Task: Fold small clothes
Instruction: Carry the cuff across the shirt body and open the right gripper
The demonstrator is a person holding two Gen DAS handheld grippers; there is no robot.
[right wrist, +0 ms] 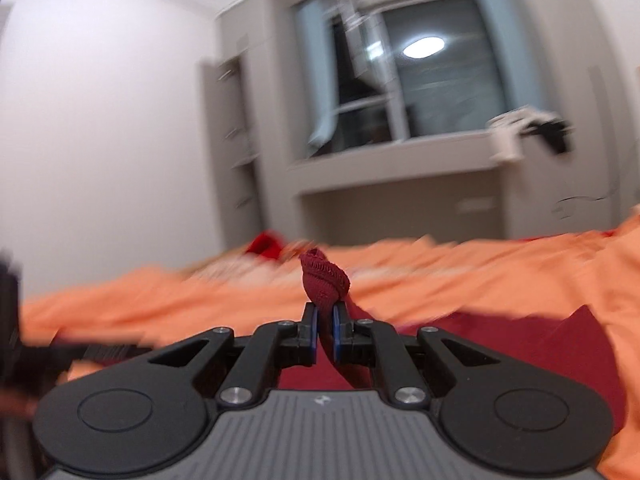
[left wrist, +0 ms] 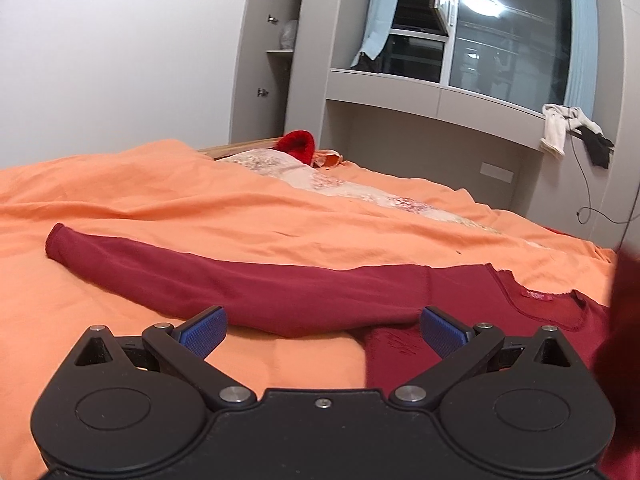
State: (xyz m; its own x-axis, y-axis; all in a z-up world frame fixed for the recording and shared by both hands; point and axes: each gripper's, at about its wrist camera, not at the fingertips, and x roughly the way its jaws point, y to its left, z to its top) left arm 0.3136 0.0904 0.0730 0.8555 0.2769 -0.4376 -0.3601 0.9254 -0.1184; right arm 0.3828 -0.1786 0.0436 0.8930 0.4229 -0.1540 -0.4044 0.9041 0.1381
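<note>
Right wrist view is blurred: right hand-held gripper [right wrist: 325, 330] clamped on maroon shirt [left wrist: 280, 288] cuff. Left hand-held gripper [left wrist: 322, 326] fingers apart above the sleeve on the bed [left wrist: 160, 200].

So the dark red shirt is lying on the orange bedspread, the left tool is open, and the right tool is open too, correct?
Not quite. The right tool is shut, pinching a bunched piece of the dark red shirt, as the right wrist view shows. The shirt does lie on the orange bedspread, and the left tool is open.

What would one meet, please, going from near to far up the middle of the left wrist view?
Left tongs → dark red top's sleeve → orange bedspread → floral cloth → bright red knit → window.
</note>
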